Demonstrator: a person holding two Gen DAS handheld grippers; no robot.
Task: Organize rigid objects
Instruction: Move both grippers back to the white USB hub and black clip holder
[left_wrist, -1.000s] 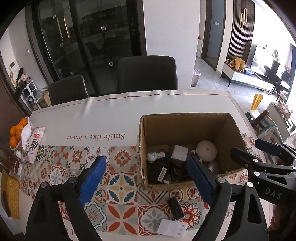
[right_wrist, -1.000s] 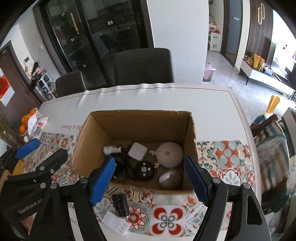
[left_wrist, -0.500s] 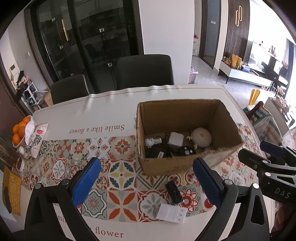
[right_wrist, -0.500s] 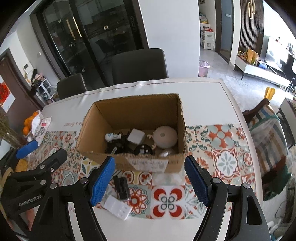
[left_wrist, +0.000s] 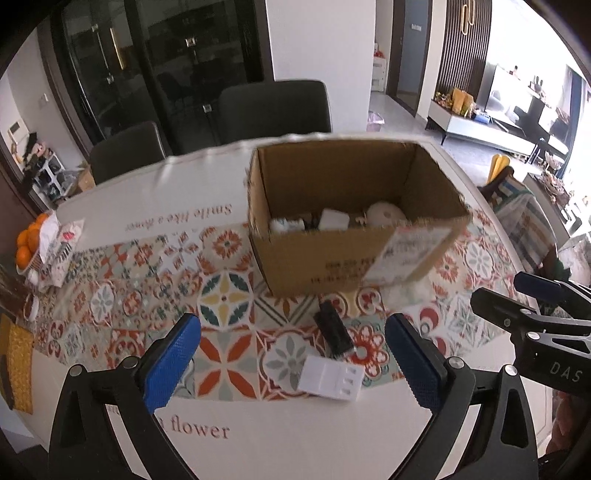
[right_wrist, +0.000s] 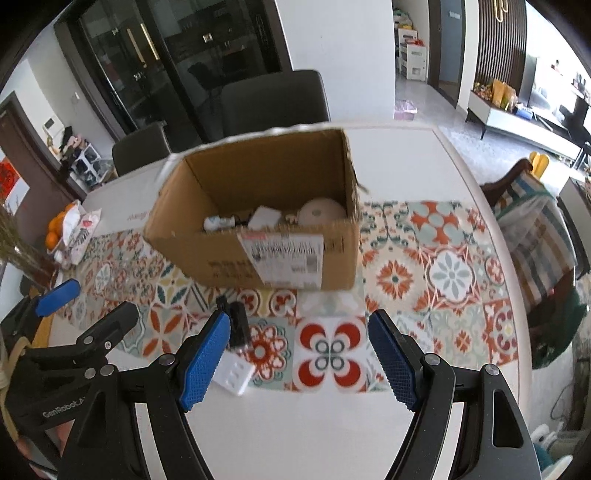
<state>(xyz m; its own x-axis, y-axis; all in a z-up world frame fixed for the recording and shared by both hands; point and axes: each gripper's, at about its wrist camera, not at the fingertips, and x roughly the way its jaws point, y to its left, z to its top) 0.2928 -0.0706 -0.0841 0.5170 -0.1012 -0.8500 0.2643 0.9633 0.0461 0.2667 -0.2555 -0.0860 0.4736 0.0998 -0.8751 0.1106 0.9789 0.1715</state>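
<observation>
An open cardboard box (left_wrist: 332, 258) (right_wrist: 229, 254) stands on the patterned tablecloth, holding a white round device (left_wrist: 386, 212), a white square block (left_wrist: 334, 219) and a small white figure (left_wrist: 284, 223). In front of it lie a black rectangular gadget (left_wrist: 332, 330) (right_wrist: 238, 325) and a flat white plastic piece (left_wrist: 330, 376) (right_wrist: 232, 374). My left gripper (left_wrist: 293, 362) is open, hovering just short of these two items with nothing between its fingers. My right gripper (right_wrist: 299, 360) is open and empty, with the two items beside its left finger (right_wrist: 203, 363).
A bag and oranges (left_wrist: 27, 240) sit at the table's left edge. Two dark chairs (left_wrist: 273, 107) stand behind the table. A chair with striped cloth (right_wrist: 535, 229) is at the right. The white table edge (left_wrist: 295, 443) is close in front.
Both grippers have pulled back from above the box toward the near table edge and sunk a little. The left gripper's fingers stand wider than a second ago. The box's front wall now shows.
</observation>
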